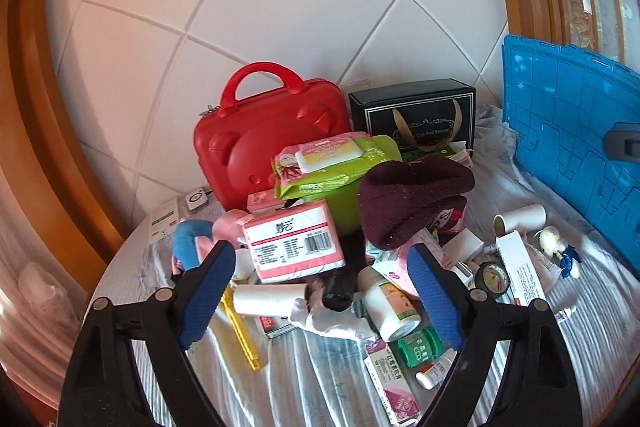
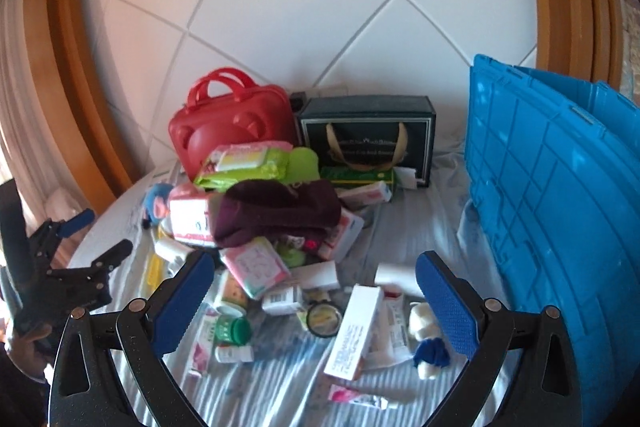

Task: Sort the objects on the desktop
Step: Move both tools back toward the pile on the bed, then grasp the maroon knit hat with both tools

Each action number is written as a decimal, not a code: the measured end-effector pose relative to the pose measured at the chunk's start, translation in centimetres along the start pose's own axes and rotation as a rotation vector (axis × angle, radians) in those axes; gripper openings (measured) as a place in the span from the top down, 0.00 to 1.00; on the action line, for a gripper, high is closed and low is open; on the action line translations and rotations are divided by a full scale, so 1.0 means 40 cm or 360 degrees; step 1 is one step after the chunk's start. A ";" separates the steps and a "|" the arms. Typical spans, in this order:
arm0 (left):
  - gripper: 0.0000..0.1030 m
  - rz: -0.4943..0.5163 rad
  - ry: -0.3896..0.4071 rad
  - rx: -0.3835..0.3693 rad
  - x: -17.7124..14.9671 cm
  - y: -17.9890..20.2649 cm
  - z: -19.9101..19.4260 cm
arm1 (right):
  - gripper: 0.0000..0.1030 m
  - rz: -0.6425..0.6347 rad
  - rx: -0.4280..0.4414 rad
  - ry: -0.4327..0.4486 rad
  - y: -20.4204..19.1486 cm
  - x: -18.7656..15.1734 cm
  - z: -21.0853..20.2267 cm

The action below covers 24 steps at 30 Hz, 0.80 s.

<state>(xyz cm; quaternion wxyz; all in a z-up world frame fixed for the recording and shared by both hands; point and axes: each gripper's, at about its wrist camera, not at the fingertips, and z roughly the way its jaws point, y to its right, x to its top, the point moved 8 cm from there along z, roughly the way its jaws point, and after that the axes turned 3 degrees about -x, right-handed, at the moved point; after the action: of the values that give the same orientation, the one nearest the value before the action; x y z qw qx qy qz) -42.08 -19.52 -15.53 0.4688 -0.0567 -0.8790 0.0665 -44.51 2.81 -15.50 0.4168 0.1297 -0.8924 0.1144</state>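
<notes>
Maroon hat (image 1: 412, 203) half-burying pink packets (image 2: 256, 267)

Both cameras sit low behind their own claws, tilted down across the desk toward the white tiled wall. The left view hangs close over the heap by the red case (image 1: 264, 139). The right view stands a little further back and rightward, beside the blue crate (image 2: 560, 195). Both share the heap, the case and the black box (image 1: 412, 115).
</notes>
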 end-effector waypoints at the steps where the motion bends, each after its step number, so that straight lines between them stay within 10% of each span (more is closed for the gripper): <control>1: 0.15 0.0008 -0.0009 -0.0014 0.005 0.013 0.023 | 0.01 -0.0010 -0.0014 -0.0026 0.006 0.000 0.029; 14: 0.15 0.0102 -0.0116 -0.0233 0.044 0.131 0.274 | 0.01 0.0049 0.0133 -0.0213 0.046 0.055 0.381; 24: 0.15 0.0096 -0.0159 -0.0373 0.039 0.178 0.398 | 0.26 0.0114 0.0244 -0.0410 0.069 0.044 0.596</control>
<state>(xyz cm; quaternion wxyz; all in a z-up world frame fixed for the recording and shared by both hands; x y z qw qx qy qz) -55.90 -13.26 -24.26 0.4124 -0.1341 -0.9009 -0.0197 -63.52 -2.29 -29.32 0.2834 0.1426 -0.9312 0.1794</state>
